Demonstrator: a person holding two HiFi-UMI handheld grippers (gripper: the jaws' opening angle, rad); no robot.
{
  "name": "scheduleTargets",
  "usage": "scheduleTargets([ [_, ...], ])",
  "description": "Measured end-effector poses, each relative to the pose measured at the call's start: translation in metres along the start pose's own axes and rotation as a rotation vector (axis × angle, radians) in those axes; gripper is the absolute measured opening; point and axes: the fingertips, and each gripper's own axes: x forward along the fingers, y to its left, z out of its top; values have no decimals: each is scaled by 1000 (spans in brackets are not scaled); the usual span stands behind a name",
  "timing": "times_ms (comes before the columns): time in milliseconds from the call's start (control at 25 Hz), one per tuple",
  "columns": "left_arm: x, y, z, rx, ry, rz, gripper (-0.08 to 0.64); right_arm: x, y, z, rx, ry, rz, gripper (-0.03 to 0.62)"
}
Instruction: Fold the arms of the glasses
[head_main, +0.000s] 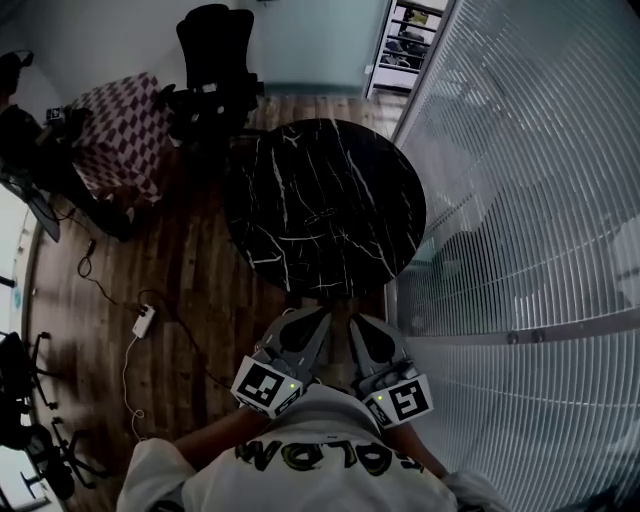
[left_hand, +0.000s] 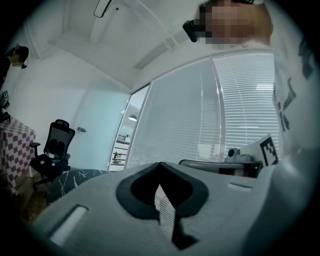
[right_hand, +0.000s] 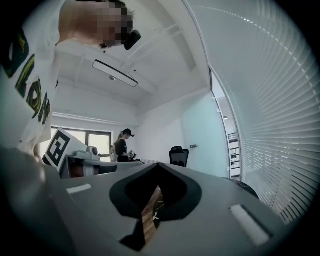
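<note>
A round black marble table (head_main: 325, 205) stands just ahead of me. Near its middle lies a small thin shape (head_main: 320, 214), too dim to make out as glasses. My left gripper (head_main: 300, 325) and right gripper (head_main: 368, 335) are held side by side close to my chest, short of the table's near edge. Both point level towards the table. In the left gripper view the jaws of the left gripper (left_hand: 161, 165) are together with only a narrow slit between them and nothing in it. The right gripper (right_hand: 159, 165) looks the same in its own view, shut and empty.
A black office chair (head_main: 215, 60) and a checkered-cloth table (head_main: 125, 130) stand beyond the marble table at the left. A glass wall with blinds (head_main: 520, 200) runs along the right. A power strip with its cable (head_main: 143, 320) lies on the wooden floor. Another person (right_hand: 122, 145) stands far off.
</note>
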Motion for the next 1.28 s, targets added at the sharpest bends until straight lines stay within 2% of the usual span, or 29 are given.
scheduleTargets([
  [280,34,91,31,20,8,-24,3,100,-15,22,-42,-10,7,2],
  [560,62,154,55,39,4,-69,3,173,-33,26,-44,-5,-22,2],
  [920,92,186,54,9,26,-99,3,205,-61,23,-46,22,-65,2],
  [1280,130,198,46,14,47,-62,3,217,-106,18,-55,56,-49,2],
])
